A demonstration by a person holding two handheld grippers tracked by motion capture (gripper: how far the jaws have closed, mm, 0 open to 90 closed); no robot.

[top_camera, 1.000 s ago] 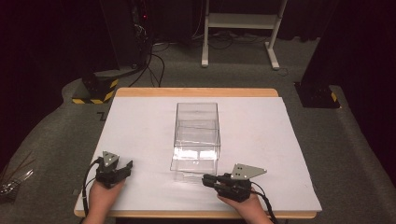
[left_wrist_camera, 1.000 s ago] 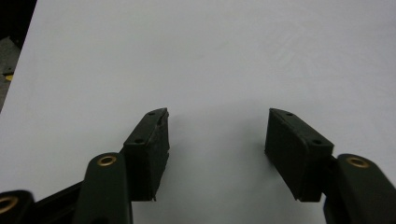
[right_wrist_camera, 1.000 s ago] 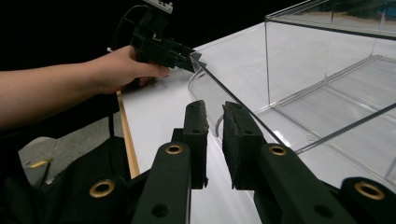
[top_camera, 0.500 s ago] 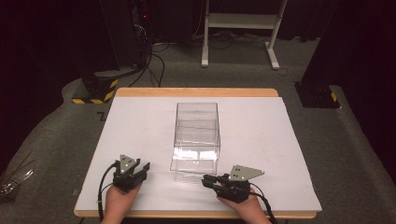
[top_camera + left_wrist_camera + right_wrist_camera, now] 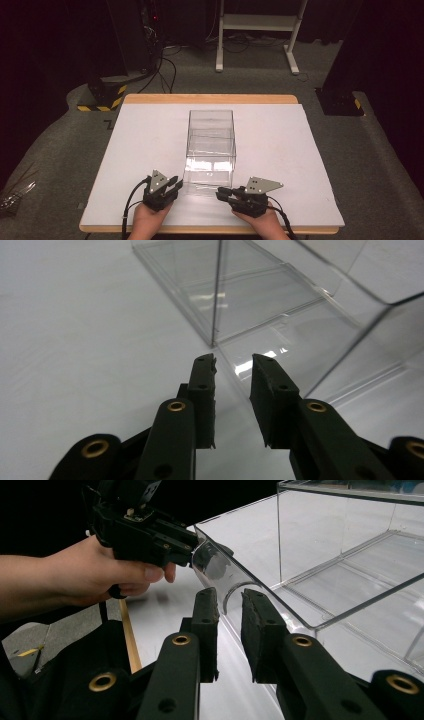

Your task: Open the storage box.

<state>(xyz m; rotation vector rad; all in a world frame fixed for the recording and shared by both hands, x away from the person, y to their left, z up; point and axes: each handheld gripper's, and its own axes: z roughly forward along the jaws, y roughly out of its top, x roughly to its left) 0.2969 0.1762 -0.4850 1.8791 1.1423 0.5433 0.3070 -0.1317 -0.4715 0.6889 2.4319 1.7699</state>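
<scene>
A clear plastic box [image 5: 210, 145] stands open-topped in the middle of the white table [image 5: 140, 135]. My left gripper [image 5: 176, 183] is at the box's near left corner. Its jaws have just been closing and stand narrow in the left gripper view [image 5: 233, 367], with the thin clear edge of the box [image 5: 260, 300] running into the gap. My right gripper [image 5: 220, 192] points left along the near wall. Its jaws [image 5: 230, 600] are narrow around that clear wall [image 5: 350, 555] by a curved cut-out. Farther along the same wall are the left gripper [image 5: 192, 547] and its hand.
The table's wooden front edge [image 5: 210, 231] lies just under both hands. Beyond the table are a white stand's legs [image 5: 255, 45], floor cables [image 5: 165, 65] and a yellow-black striped base [image 5: 102, 97] at the back left.
The left hand has moved right across the table to the box's near left corner, and its jaws have closed from wide to narrow. The right hand and the box have not moved.
</scene>
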